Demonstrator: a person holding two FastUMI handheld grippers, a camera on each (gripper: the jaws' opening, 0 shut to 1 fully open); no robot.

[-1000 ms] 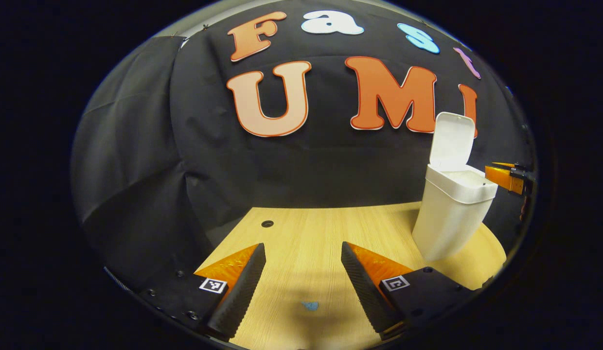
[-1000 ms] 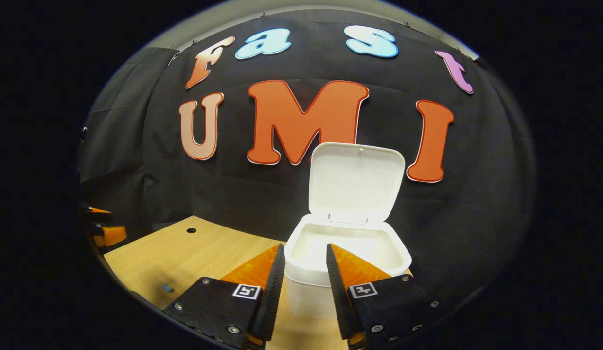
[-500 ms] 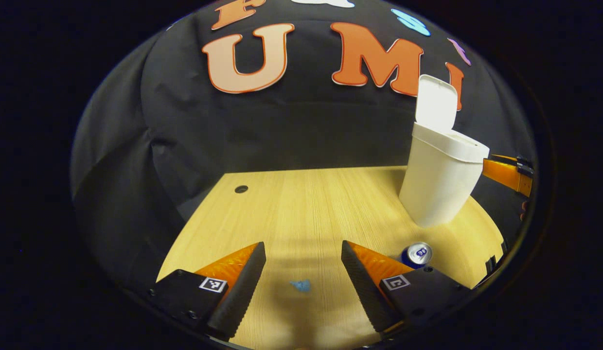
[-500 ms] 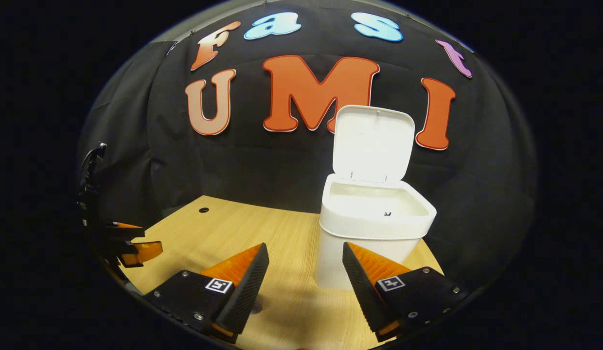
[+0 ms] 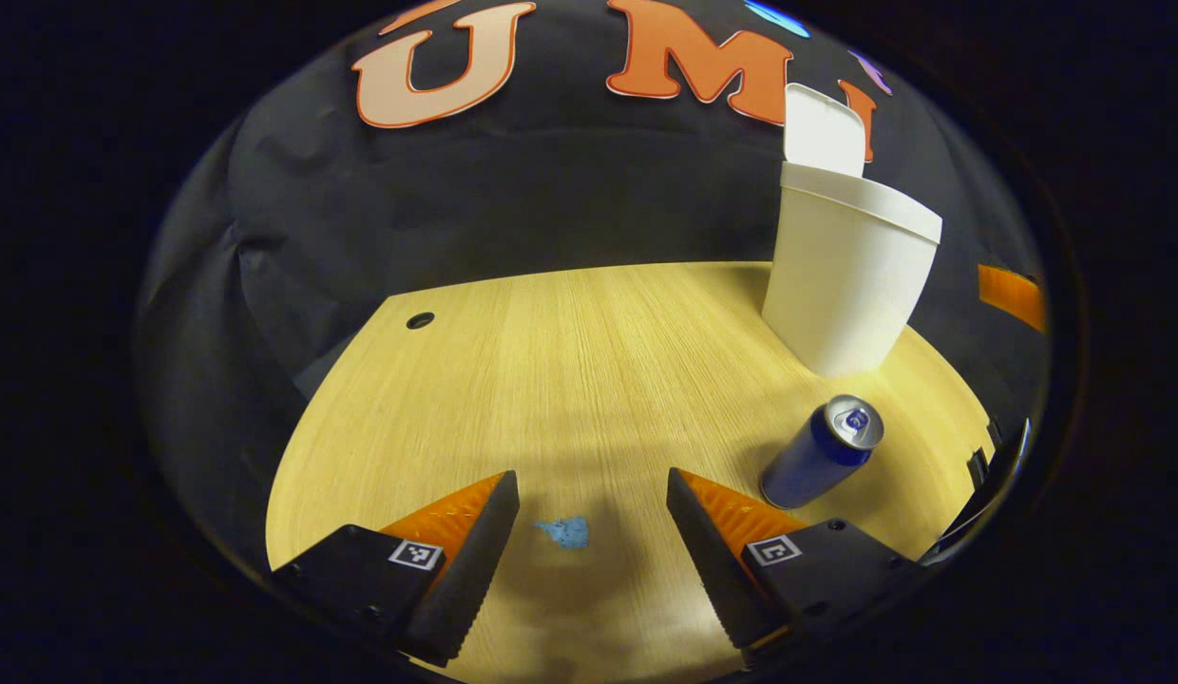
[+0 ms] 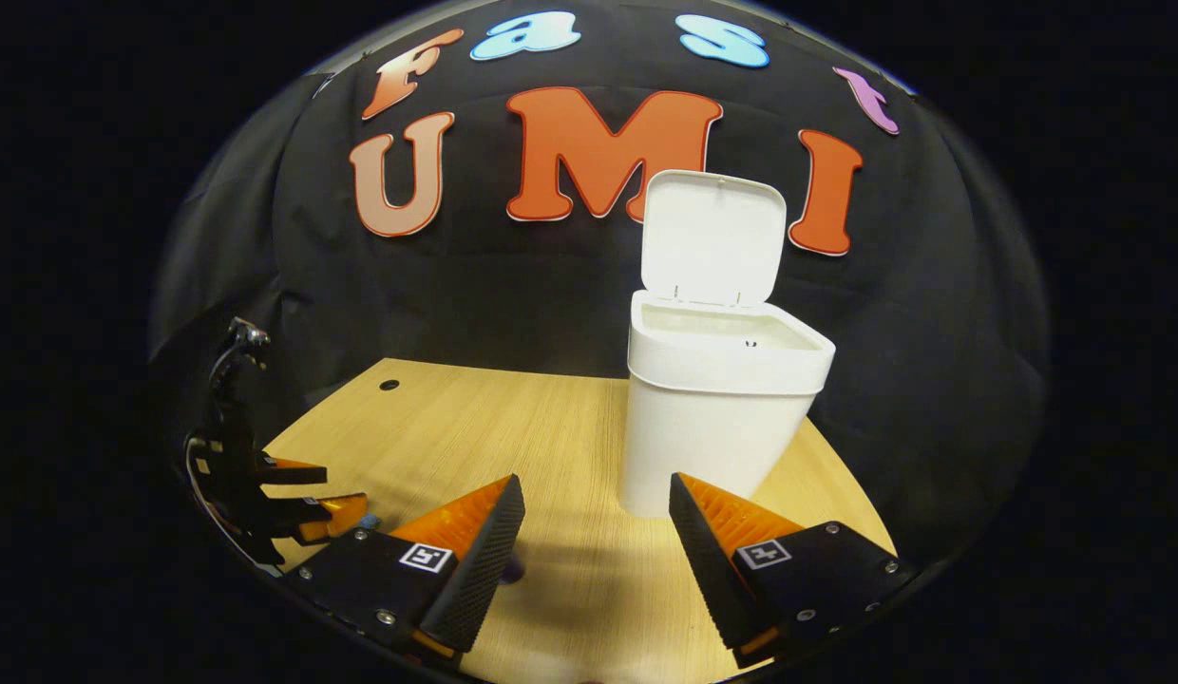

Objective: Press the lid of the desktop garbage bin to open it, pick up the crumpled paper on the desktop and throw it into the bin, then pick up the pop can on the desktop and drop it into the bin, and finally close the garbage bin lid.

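Left gripper view: the left tongs (image 5: 584, 546) hang above the near edge of the wooden counter (image 5: 570, 361), fingers well apart and holding nothing. A small blue mark (image 5: 563, 532) lies on the counter between the two fingers. The pop can (image 5: 822, 453), blue with a silver top, stands upright on the counter to the right of the right finger and apart from it. The white garbage bin (image 5: 850, 271) stands farther back on the right, just behind the pop can, with its lid (image 5: 825, 131) raised upright. A round hole (image 5: 420, 320) shows in the counter at far left. Right gripper view: the right tongs (image 6: 594, 546) also stand apart and empty, low over the counter (image 6: 513, 427). The garbage bin (image 6: 717, 399) stands just beyond the right finger, lid (image 6: 714, 237) open. The left tongs (image 6: 309, 494) appear at the left edge, near the counter.
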